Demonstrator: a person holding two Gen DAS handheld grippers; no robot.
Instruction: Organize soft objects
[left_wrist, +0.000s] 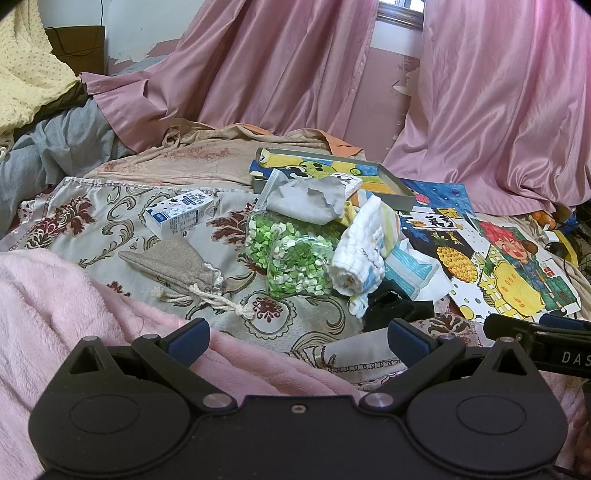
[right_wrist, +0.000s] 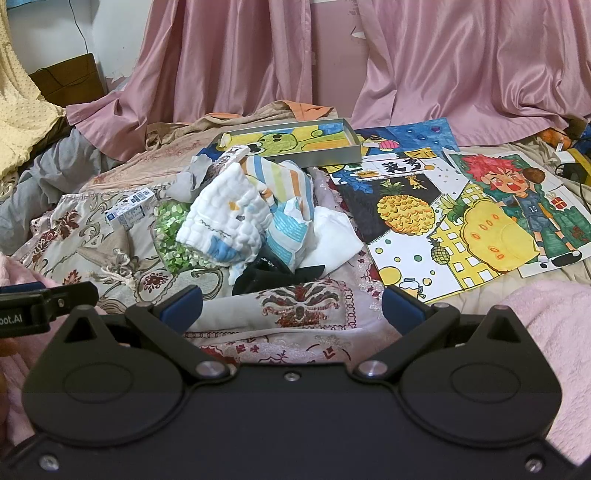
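L to R on the bed: drawstring pouch (left_wrist: 173, 264) on floral cloth (left_wrist: 92, 214), milk carton (left_wrist: 180, 216) just behind it, bag of green bits (left_wrist: 291, 254), then white quilted cloth (left_wrist: 360, 254) atop the pile w/ grey cloth (left_wrist: 306, 201) behind. Drawings (right_wrist: 461, 206) far R. Left gripper (left_wrist: 297, 341) and right gripper (right_wrist: 291, 304): both jaws apart, holding nothing, 2 hovering near the pile.

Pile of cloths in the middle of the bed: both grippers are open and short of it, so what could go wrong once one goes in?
1. The white quilted cloth lies against the striped cloth and the black garment; a pinch may drag several.
2. The bag of green pieces sits under the pile and could roll or get snagged.
3. The drawings lie beside it; sliding cloth could crumple them.
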